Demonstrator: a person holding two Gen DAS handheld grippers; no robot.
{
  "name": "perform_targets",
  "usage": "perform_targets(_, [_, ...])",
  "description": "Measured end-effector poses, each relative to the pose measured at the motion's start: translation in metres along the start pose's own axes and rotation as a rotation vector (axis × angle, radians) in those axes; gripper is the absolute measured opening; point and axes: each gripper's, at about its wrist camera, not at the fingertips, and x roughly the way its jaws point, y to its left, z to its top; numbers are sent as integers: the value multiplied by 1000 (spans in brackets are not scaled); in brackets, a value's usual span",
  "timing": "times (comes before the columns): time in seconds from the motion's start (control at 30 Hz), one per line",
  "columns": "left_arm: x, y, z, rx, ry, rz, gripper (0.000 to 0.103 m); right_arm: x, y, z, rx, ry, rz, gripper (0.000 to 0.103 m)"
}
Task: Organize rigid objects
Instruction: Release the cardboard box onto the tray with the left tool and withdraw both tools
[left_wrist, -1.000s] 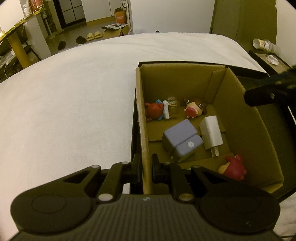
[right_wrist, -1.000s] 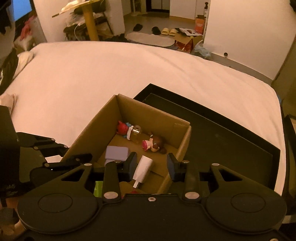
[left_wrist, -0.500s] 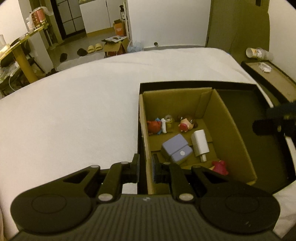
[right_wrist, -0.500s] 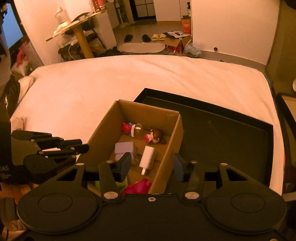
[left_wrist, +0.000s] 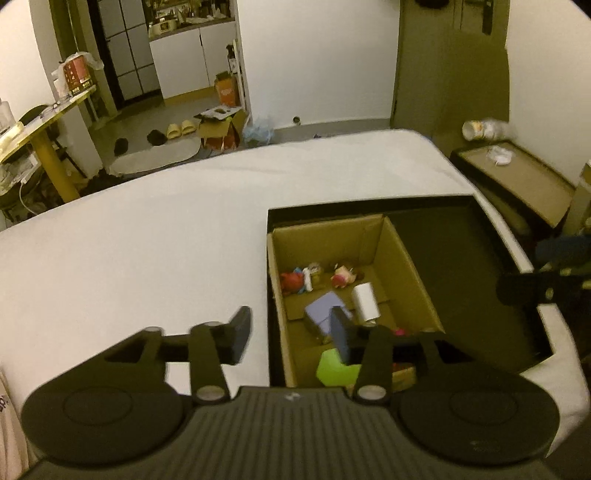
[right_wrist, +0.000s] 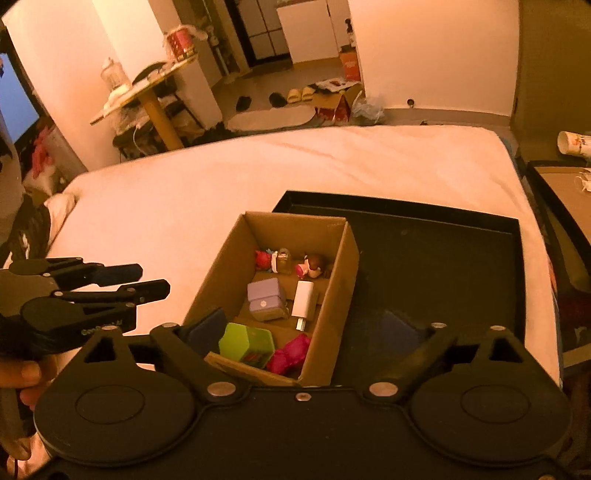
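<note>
- Your left claw is spreading apart with nothing pinched; the left wall of the cardboard box sits in the gap between its jaws, untouched by either.
- Your right claw is also spreading, already very wide, and pinches nothing; the box's near right corner lies between its jaws without contact.
- In the right wrist view your left claw hangs over the bed at about 9 o'clock from the box, clear of it.
- The box stands inside a black tray, in the tray's 9 o'clock half, and the tray lies on the white bed.
- Task progress, as I judge it: every small item in view is already in the box, and I see none loose on the bed or tray, so the sorting looks close to done.
- Count inside the box:
- one green hexagonal container at 6 o'clock
- one pink toy just beside it
- one lavender case in the middle
- one white charger plug at its 3 o'clock
- about three small figures along the 12 o'clock wall: a red one, a tiny clear bottle-like piece, and a brown-haired one.
- That makes seven items; any further tidying inside the box is your call.
</note>
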Motion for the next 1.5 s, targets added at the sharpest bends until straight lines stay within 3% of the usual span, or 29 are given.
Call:
perform_targets(0.07, [-10, 1, 1, -15, -9, -2, 71, -7, 0, -3, 13, -9, -5, 99])
perform_targets(0.17, [-24, 2, 1, -24, -29, -12, 84, -18, -3, -6, 35, -21, -2, 103])
perform_targets(0.33, [-45, 1, -1, -38, -45, -49, 94, -36, -5, -13, 51, -48, 1, 103])
perform_targets(0.63, [-83, -3, -4, -34, -87, -94, 103, -72, -5, -23, 59, -105, 8, 103])
perform_targets(0.83, [-110, -7, -10, -8, -123, -80, 103, -93, -1, -31, 57, -127, 11, 103])
perform_targets(1.5, [-162, -23, -43, 20, -178, -144, 103, -145, 20, -65, 30, -172, 34, 103])
